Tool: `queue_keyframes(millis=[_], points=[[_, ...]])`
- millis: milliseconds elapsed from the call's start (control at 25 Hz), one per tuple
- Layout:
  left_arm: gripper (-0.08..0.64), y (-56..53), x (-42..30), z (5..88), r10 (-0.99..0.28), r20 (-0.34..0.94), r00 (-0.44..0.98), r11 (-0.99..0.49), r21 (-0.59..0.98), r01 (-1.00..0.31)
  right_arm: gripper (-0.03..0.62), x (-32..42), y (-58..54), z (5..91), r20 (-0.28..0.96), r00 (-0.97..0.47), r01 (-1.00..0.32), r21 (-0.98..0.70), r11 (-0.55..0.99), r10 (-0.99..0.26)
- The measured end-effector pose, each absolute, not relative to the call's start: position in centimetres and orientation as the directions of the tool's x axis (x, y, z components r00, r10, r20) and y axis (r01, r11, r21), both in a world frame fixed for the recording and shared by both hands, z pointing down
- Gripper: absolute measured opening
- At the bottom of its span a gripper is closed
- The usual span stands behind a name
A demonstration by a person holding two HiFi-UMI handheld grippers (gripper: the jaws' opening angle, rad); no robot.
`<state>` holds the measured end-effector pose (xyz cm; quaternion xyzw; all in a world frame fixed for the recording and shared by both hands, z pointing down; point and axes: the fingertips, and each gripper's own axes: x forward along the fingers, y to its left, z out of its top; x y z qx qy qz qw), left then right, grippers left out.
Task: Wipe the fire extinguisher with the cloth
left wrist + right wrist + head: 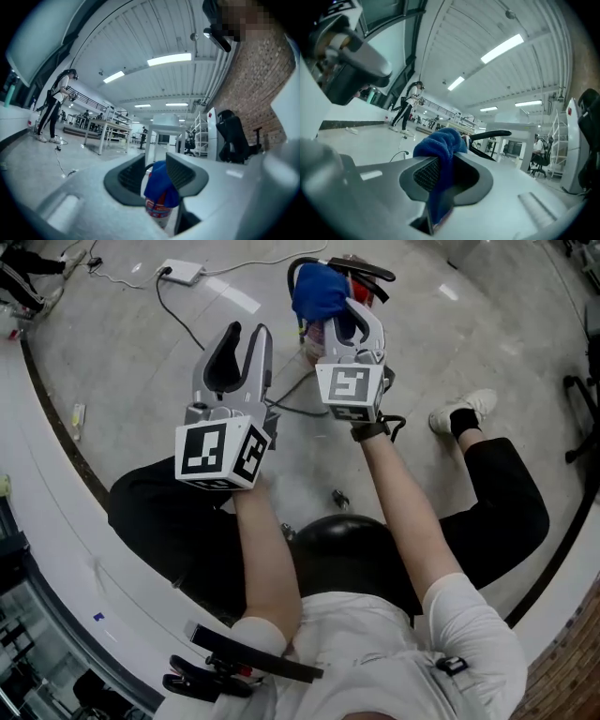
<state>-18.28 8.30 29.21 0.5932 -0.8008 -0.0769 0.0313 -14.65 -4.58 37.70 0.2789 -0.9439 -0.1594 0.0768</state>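
A red fire extinguisher [361, 277] with a black lever handle [343, 265] stands on the floor ahead of me. A blue cloth [319, 292] is draped against its top. My right gripper [352, 315] is shut on this cloth and holds it at the extinguisher's head. In the right gripper view the cloth [438, 146] bulges out between the jaws of the right gripper [443, 174], with the black lever [490, 135] just behind. My left gripper [246, 341] hovers open to the left, touching nothing. Through the open left gripper [155, 172] I see the cloth [159, 185] over the extinguisher's labelled body [158, 209].
A white power adapter [182, 271] and its black cable [178, 320] lie on the floor at the far left. My white shoe [464, 409] rests at the right. A curved white ledge [42, 474] borders the left. A person [56, 105] and tables [107, 132] stand far off.
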Motion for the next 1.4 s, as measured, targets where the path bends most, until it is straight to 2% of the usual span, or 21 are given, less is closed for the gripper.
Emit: queue_keyframes(millis=[80,160,320,440,600,680,760,880,1040,1120,1240,1320,1400], points=[[0.137,8.3,-18.0,30.0,-0.958,-0.04,-0.285,0.275,0.166,-0.947,0.06,-14.7,-3.1,38.9,0.051,-0.85,-0.466,0.394,0.792,-0.525],[0.137,7.9,-18.4,30.7,-0.956,-0.033,-0.291,0.283,0.16,-0.946,0.058,-15.3,-1.7,41.4,0.096,-0.863,-0.417,0.419,0.807,-0.495],[0.135,7.0,-18.6,32.2,-0.958,-0.009,-0.287,0.281,0.175,-0.943,0.057,-16.5,-0.4,54.7,0.36,-0.821,-0.289,0.406,0.867,-0.442],[0.135,6.1,-19.3,33.6,-0.957,0.028,-0.289,0.289,0.175,-0.941,0.057,-16.2,-1.3,65.4,0.573,-0.719,-0.143,0.432,0.89,-0.394],[0.137,6.6,-21.4,36.8,-0.944,0.086,-0.319,0.329,0.179,-0.927,0.057,-14.6,-1.5,75.5,0.785,-0.526,0.024,0.397,0.917,-0.326],[0.137,6.3,-21.8,37.8,-0.938,0.09,-0.336,0.347,0.178,-0.921,0.058,-13.2,-2.1,78.9,0.863,-0.424,0.035,0.318,0.947,-0.274],[0.137,5.6,-21.8,38.2,-0.938,0.091,-0.334,0.345,0.159,-0.925,0.057,-12.2,-2.7,80.2,0.89,-0.395,0.011,0.251,0.968,-0.226],[0.137,4.8,-22.3,37.8,-0.933,0.085,-0.351,0.36,0.145,-0.922,0.057,-12.5,-2.5,79.3,0.88,-0.444,0.033,0.207,0.978,-0.171],[0.137,4.9,-22.7,35.2,-0.899,0.025,-0.438,0.436,0.167,-0.884,0.055,-13.6,-0.3,72.1,0.767,-0.626,-0.049,0.137,0.989,-0.137],[0.137,5.6,-22.9,33.6,-0.87,-0.01,-0.493,0.484,0.178,-0.857,0.055,-15.4,1.6,64.8,0.638,-0.757,-0.087,0.114,0.99,-0.14],[0.137,7.1,-22.3,31.4,-0.833,-0.037,-0.552,0.54,0.165,-0.825,0.054,-15.7,3.2,51.7,0.341,-0.923,-0.141,0.139,0.98,-0.181],[0.137,7.9,-21.2,29.6,-0.812,-0.064,-0.58,0.566,0.154,-0.81,0.055,-14.1,1.0,45.0,0.17,-0.955,-0.221,0.131,0.966,-0.242],[0.133,8.5,-19.8,28.4,-0.793,-0.09,-0.603,0.587,0.151,-0.795,0.054,-12.6,-2.9,41.7,0.097,-0.947,-0.304,0.044,0.952,-0.307]])
